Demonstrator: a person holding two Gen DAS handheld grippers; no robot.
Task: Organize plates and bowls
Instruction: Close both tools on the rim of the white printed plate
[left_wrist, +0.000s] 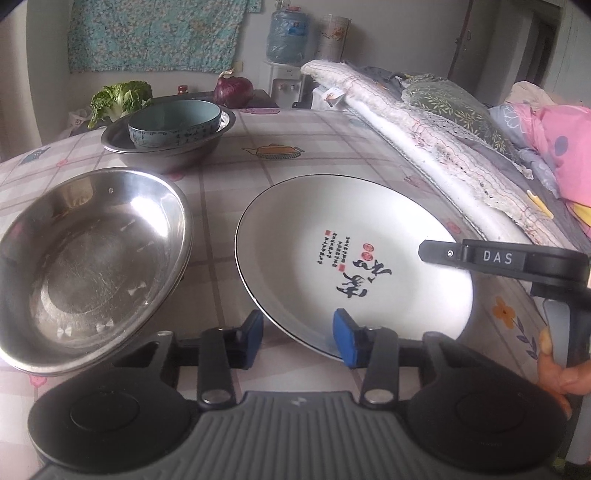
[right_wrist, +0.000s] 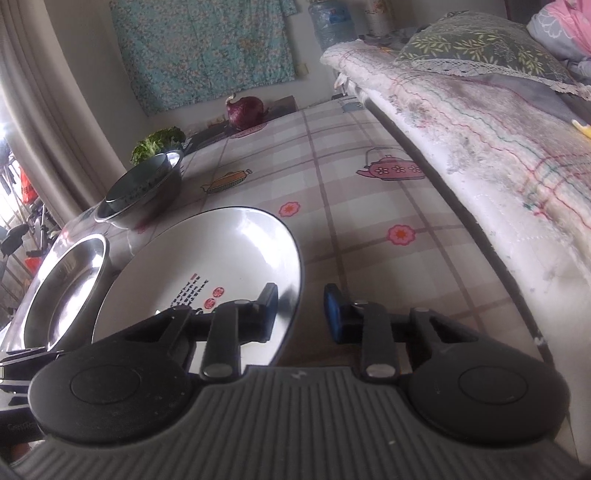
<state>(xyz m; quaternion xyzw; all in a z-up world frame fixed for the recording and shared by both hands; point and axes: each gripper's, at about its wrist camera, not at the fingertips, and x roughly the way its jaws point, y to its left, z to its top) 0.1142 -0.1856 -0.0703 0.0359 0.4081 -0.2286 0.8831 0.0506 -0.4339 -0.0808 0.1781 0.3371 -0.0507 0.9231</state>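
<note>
A white plate (left_wrist: 332, 236) with black calligraphy lies on the checked tablecloth; it also shows in the right wrist view (right_wrist: 221, 254). My left gripper (left_wrist: 298, 338) is open, its jaws astride the plate's near rim. My right gripper (right_wrist: 301, 314) is open with its jaws astride the plate's right rim; one of its fingers (left_wrist: 443, 254) reaches over the plate in the left wrist view. A steel dish (left_wrist: 92, 258) lies left of the plate. A teal ceramic bowl (left_wrist: 173, 123) sits inside a dark steel basin (left_wrist: 162, 153) farther back.
A purple onion (left_wrist: 233, 90) and leafy greens (left_wrist: 120, 98) lie at the table's far edge. A bed with a quilted cover (left_wrist: 424, 122) and pillows runs along the table's right side. A water dispenser (left_wrist: 286, 40) stands behind.
</note>
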